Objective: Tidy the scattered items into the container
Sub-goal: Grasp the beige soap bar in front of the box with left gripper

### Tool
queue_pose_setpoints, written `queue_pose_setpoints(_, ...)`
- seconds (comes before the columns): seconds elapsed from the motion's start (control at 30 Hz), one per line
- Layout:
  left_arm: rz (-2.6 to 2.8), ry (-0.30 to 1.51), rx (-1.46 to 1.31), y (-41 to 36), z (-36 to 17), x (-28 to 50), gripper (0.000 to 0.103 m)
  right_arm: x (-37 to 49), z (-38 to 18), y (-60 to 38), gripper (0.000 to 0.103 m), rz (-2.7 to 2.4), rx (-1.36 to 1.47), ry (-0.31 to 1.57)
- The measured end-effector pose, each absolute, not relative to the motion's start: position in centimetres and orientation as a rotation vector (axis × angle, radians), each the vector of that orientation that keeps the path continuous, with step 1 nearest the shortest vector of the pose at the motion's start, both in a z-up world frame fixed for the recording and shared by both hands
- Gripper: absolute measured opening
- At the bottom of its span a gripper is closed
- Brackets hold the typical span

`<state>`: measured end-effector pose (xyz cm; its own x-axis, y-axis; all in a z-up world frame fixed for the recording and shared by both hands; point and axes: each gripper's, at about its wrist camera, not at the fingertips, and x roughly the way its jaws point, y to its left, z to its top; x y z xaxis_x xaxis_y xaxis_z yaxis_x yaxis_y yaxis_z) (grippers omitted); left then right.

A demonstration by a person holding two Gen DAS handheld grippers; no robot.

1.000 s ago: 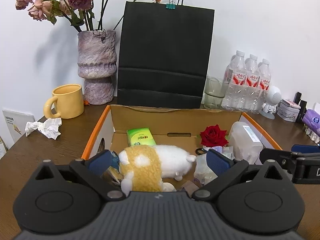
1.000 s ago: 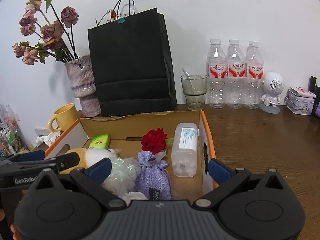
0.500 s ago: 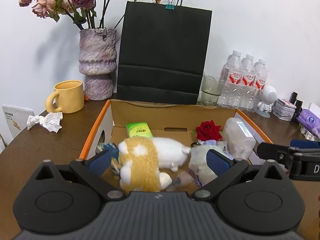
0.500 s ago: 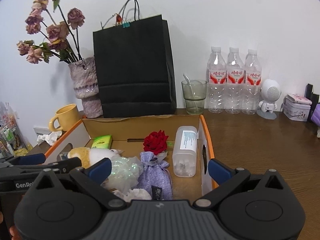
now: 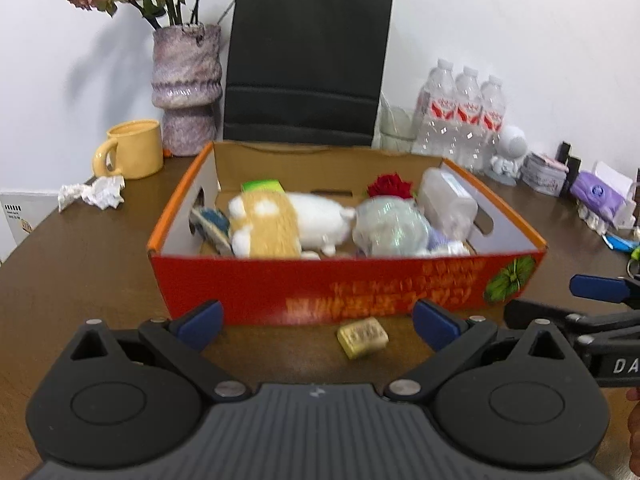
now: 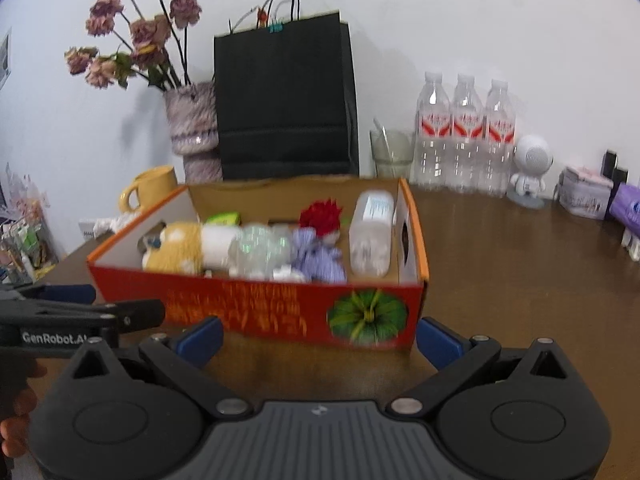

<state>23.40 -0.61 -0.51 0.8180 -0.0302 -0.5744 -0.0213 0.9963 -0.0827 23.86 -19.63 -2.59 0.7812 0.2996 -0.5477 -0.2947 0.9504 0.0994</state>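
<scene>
- The left gripper (image 5: 316,322), black with blue finger pads, has its jaws spread wide with nothing between them; it hangs above the brown wooden table (image 5: 80,264) in front of the box.
- The right gripper (image 6: 318,332), of the same build, is also spread wide and holds nothing; its tips frame the near wall of the box.
- The red-and-orange cardboard box (image 5: 352,284) sits at 12 o'clock from the left gripper, its printed long side facing the cameras.
- Inside the box, a yellow-and-white plush toy (image 5: 276,226) lies toward 9 o'clock, with a clear crinkled plastic bag (image 5: 388,228) just beside it at 3 o'clock.
- A red artificial rose (image 5: 390,186) lies at the back wall, near a clear plastic rectangular container (image 5: 448,204) that rests along the 3 o'clock side.
- A lilac fabric sachet (image 6: 318,258) lies between the bag and the container, seen from the right wrist.
- A green packet (image 5: 262,186) shows at the back wall behind the plush toy.
- A small yellow rectangular block (image 5: 362,336) lies on the table just outside the box, at 6 o'clock of its near wall, between the left gripper's pads.
- A crumpled white tissue (image 5: 94,196) lies on the table at 9 o'clock of the box, near a yellow ceramic mug (image 5: 132,150).
- Behind the box stands a black paper bag (image 5: 304,64).
</scene>
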Motion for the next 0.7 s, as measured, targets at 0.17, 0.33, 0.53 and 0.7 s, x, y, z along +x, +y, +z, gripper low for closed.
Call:
queue_pose_setpoints(0.17, -0.002, 0.662, -0.075, -1.5, -2.2, 24.1, 0.103, 24.1, -4.4, -19.8, 0.103, 0.324, -0.012, 0.642)
queue_pose_setpoints(0.33, 0.002, 0.690, -0.081, -2.2, -3.3, 25.5, 0.103, 25.1, -5.7, -20.5, 0.103, 0.314, -0.020, 0.676)
queue_pose_setpoints(0.53, 0.061, 0.697, -0.065, -3.1, -4.5, 26.7, 0.079, 26.2, -6.8, -21.7, 0.103, 0.282, 0.022, 0.709)
queue_pose_setpoints(0.7, 0.029, 0.654, -0.011, -4.1, -4.6, 26.0, 0.038, 26.3, -7.1, -21.5, 0.103, 0.298, 0.040, 0.717)
